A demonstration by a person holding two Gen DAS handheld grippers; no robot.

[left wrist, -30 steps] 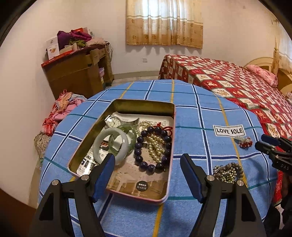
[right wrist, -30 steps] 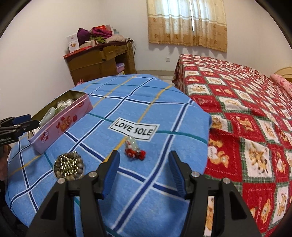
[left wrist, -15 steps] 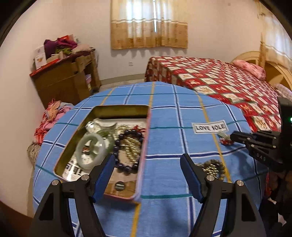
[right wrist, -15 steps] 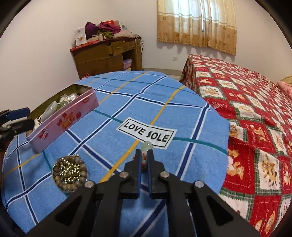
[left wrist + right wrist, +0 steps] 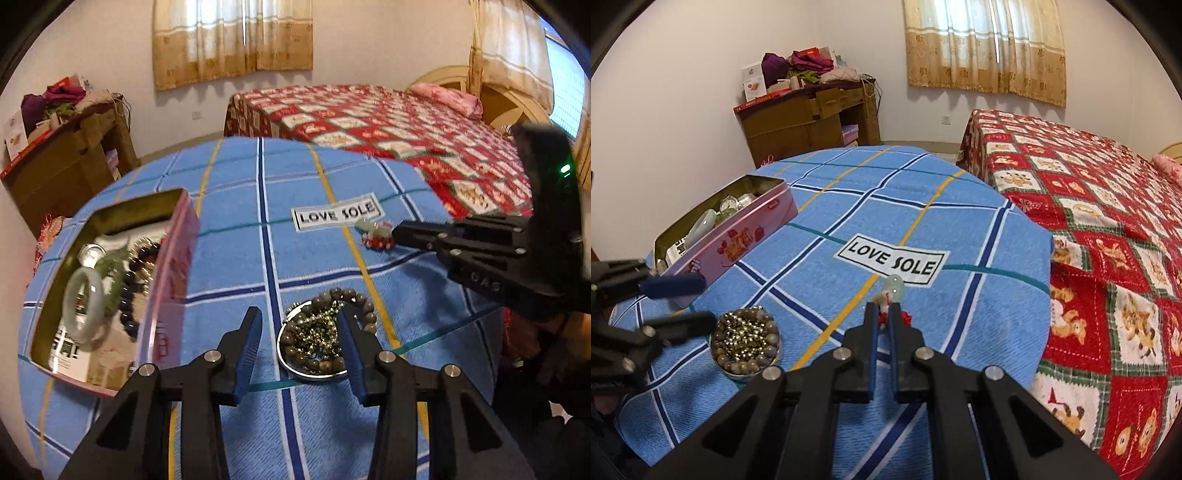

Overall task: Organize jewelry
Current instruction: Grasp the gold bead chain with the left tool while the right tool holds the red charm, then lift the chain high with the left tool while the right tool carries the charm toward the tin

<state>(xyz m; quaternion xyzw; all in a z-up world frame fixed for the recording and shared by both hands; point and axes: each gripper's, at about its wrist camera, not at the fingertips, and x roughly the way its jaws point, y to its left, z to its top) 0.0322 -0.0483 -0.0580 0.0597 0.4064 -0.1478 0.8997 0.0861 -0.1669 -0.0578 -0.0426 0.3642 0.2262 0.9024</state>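
A small round metal dish [image 5: 314,363] [image 5: 746,341] holds a brown bead bracelet and a gold chain. My left gripper [image 5: 299,317] [image 5: 689,302] straddles the dish. Its jaws are closing, and the left pad still stands apart from the rim. Near the label, my right gripper [image 5: 882,308] [image 5: 394,232] is shut on a red-corded pendant with a pale green bead [image 5: 894,288] [image 5: 373,236], low on the cloth. The open pink tin [image 5: 168,266] [image 5: 738,240] to the left contains a jade bangle [image 5: 83,299], dark beads, pearls and a watch.
The round table wears a blue plaid cloth [image 5: 295,177] with a "LOVE SOLE" label [image 5: 892,260]. A bed with a red patchwork quilt [image 5: 1108,229] borders the table's right side. A cluttered wooden desk [image 5: 809,114] stands by the far wall.
My left gripper swung right from over the tin to the bead dish, and its jaws narrowed. My right gripper went from open around the pendant to shut on it.
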